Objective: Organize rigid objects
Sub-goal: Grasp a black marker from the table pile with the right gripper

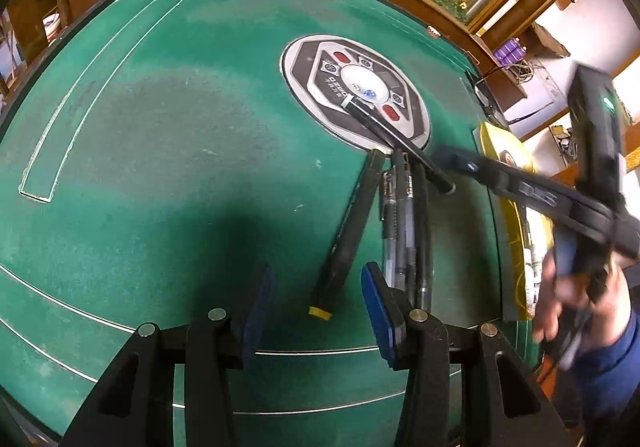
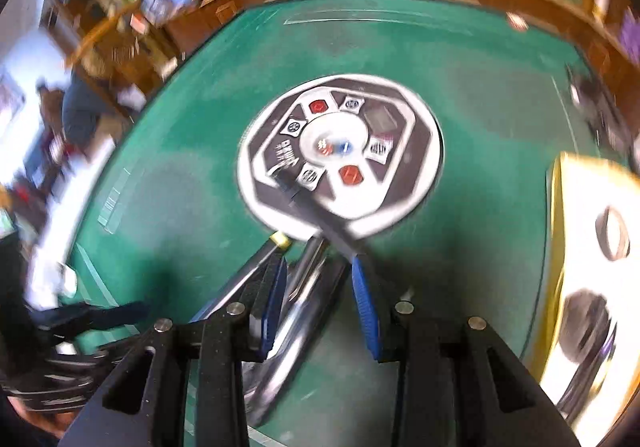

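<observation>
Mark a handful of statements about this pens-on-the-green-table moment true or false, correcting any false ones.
1. The table has a green felt top. True.
2. A round control panel sits in the table. True.
3. The left hand-held gripper is clamped on a pen. False: its jaws stand open, nothing pressed between them.
4. All the pens lie side by side. False: one black pen lies crosswise, its far end on the panel.
5. One pen has a yellow tip. True.
6. The box at the table's edge is red. False: yellow and white.
</observation>
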Demonstrator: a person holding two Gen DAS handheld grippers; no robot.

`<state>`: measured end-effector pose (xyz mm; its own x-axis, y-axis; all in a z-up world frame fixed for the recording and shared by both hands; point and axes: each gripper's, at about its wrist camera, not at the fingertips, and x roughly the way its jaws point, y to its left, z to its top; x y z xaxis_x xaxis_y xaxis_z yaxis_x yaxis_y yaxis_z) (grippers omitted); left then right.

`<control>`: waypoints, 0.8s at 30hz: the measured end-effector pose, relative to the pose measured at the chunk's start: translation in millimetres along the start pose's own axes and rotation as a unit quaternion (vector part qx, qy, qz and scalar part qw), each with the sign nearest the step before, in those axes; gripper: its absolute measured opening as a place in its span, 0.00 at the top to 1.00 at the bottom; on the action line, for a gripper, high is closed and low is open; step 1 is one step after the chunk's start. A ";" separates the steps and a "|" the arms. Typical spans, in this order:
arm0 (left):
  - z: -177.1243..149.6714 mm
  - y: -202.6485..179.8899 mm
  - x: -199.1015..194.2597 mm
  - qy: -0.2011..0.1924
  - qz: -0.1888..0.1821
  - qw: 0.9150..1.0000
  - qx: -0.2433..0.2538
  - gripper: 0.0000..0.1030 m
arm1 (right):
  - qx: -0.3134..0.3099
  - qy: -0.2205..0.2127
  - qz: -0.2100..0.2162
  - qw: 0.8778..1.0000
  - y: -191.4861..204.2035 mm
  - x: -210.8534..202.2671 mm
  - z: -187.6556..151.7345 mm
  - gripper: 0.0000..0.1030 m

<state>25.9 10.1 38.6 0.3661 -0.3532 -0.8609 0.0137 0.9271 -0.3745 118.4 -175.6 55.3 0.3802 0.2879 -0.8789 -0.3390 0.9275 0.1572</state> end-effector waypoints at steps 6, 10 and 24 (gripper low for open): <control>-2.1 3.8 -3.3 -0.005 0.012 1.000 0.003 0.53 | -0.046 0.029 -0.008 0.998 -2.4 33.9 17.2 0.68; -2.6 7.1 -5.4 -0.010 0.017 1.000 -0.002 0.53 | -0.050 0.040 -0.001 0.998 -3.4 48.1 21.5 0.72; 16.7 -20.4 10.5 -0.004 0.013 0.997 0.079 0.53 | 0.016 0.013 -0.035 0.999 -35.7 -12.6 -16.4 0.87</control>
<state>45.0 -10.4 43.0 0.3750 -0.3285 -0.8669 0.1502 0.9443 -0.2929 111.6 -216.3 53.4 0.3792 0.2169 -0.8995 -0.2848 0.9523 0.1096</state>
